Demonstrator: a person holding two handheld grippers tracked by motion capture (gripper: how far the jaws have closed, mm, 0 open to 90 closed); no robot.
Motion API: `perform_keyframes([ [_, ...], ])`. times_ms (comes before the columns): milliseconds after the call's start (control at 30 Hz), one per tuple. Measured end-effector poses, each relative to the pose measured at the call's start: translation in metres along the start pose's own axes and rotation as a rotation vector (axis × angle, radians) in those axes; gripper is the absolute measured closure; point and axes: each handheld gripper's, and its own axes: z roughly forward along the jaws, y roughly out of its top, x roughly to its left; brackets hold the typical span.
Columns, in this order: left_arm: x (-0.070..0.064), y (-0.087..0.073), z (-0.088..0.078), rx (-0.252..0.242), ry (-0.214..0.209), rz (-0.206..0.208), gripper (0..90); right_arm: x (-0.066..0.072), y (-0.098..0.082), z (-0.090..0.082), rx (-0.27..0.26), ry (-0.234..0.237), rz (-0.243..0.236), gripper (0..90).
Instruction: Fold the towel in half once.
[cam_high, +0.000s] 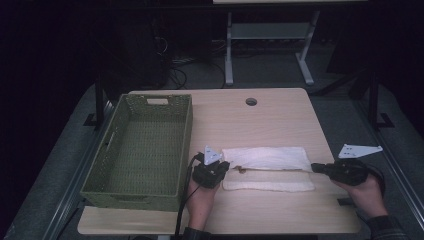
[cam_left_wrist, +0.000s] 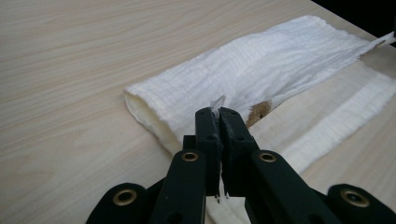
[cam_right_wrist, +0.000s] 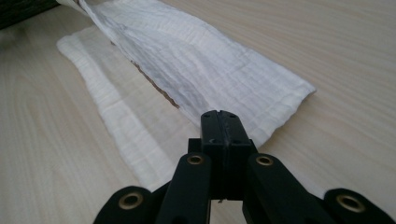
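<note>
Two grippers on one towel (cam_high: 267, 159), folding it across the bench (cam_high: 280, 112). From the high view the left gripper (cam_high: 226, 165) sits at the towel's nine o'clock end and the right gripper (cam_high: 316, 168) at its three o'clock end, each with a corner pinched. The raised layer lies doubled toward twelve o'clock, and a lower strip of the towel lies flat on the bench at six o'clock of it. A green basket (cam_high: 186, 130) stands at nine o'clock of the left gripper, close beside it.

The left gripper view gives what the high view cannot: the fingers (cam_left_wrist: 209, 135) pressed together on a thin edge of towel (cam_left_wrist: 261, 70), a wisp of it poking up between the tips, and a small brown mark on the cloth at two o'clock of them. It also shows the rounded fold at ten o'clock.

The right gripper view has the right gripper (cam_right_wrist: 220, 115) clamped tight on the towel (cam_right_wrist: 201, 60) corner, no gap showing, with the lifted layer running away toward eleven o'clock and the flat strip at nine o'clock.
</note>
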Motion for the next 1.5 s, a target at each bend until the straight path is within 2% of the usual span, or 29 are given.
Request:
perform_keyframes([
  [200,-0.004,-0.005,-0.008,0.013,0.002,0.025,86.7,0.009,-0.009,-0.003,0.024,0.013,-0.006,89.7],
  [367,-0.008,-0.014,-0.009,0.032,-0.008,0.03,86.7,0.013,-0.013,-0.002,0.055,0.019,-0.001,89.7],
  [467,-0.01,-0.02,-0.009,0.046,-0.01,0.031,86.7,0.015,-0.016,-0.003,0.051,0.029,0.0,89.5],
  [633,-0.01,-0.028,-0.005,0.079,-0.006,0.035,86.4,0.016,-0.023,0.003,0.107,0.064,0.003,88.8],
  [700,-0.009,-0.03,-0.004,0.09,0.005,0.025,85.4,0.017,-0.025,0.007,0.129,0.074,0.005,85.9],
  [767,-0.009,-0.03,-0.005,0.076,0.009,0.018,82.8,0.018,-0.023,0.008,0.126,0.086,0.001,80.5],
  [833,-0.01,-0.028,-0.007,0.065,0.013,0.02,78.8,0.019,-0.021,0.006,0.107,0.095,0.006,77.7],
  [933,-0.009,-0.024,-0.008,0.057,0.016,0.028,69.9,0.019,-0.017,0.002,0.076,0.086,0.008,76.8],
  [1067,-0.005,-0.018,-0.004,0.052,0.037,0.033,61.8,0.015,-0.012,0.003,0.062,0.066,0.014,74.7],
  [1233,0.003,-0.008,0.008,0.062,0.064,0.055,58.9,0.011,-0.002,0.011,0.061,0.043,0.015,67.7],
  [1500,0.024,0.014,0.035,0.073,0.116,0.084,57.1,-0.002,0.011,0.025,0.056,-0.025,0.01,61.7],
])
